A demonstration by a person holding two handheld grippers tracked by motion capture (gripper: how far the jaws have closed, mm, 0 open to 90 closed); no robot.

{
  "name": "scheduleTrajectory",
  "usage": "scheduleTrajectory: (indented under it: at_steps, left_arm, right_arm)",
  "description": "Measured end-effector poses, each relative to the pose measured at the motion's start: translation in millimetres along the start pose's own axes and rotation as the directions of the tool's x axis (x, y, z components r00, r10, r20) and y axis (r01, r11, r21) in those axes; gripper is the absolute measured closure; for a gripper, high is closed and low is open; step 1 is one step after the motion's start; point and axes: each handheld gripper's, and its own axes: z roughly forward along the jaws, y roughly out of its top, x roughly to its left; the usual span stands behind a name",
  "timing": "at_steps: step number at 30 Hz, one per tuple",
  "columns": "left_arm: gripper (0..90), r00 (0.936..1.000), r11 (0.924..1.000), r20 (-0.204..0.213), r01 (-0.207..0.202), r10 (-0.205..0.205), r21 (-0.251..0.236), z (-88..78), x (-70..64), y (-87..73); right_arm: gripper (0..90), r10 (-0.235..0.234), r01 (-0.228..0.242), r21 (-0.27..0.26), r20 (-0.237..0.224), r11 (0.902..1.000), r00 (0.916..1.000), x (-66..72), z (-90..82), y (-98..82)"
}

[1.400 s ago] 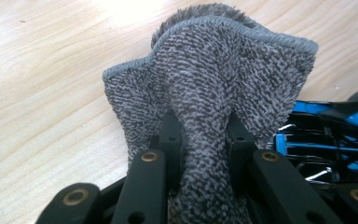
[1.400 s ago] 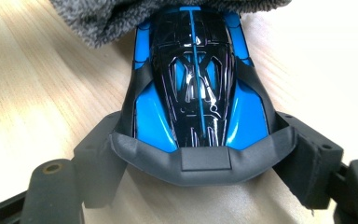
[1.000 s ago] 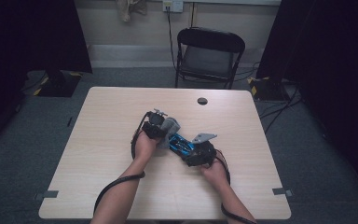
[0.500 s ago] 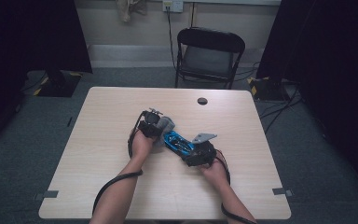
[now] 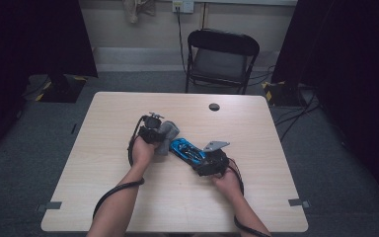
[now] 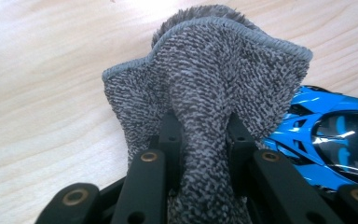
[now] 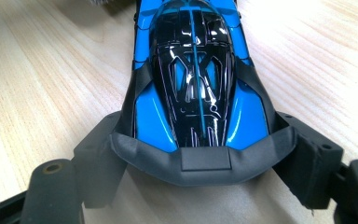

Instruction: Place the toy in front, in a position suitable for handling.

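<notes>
Surface: light wood table (image 5: 128, 197), square top.
Centre: blue toy car (image 5: 186, 151) resting on the tabletop.
Far edge: small dark round disc (image 5: 214, 106).

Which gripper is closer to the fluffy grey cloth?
Left. The left gripper is shut on the grey cloth, pinching it. The right gripper is farther off, clamped around the rear of the blue toy car.
</notes>
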Motion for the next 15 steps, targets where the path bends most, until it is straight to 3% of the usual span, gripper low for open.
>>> scheduleTrajectory:
  at_steps: [6, 15]
  left_arm:
    - [74.1, 0.9996, 0.9996, 0.013, -0.024, 0.024, -0.017, -8.4, -6.0, 0.8]
    - [74.0, 0.9944, 0.9953, 0.068, -0.076, 0.08, -0.06, -21.3, -30.4, 10.1]
  right_arm:
    - [24.6, -0.001, 0.001, 0.0, 0.0, 1.0, 1.0, -0.1, 0.0, 0.0]
    - [24.6, -0.002, 0.002, 0.0, 0.0, 1.0, 1.0, -0.2, 0.0, 0.0]
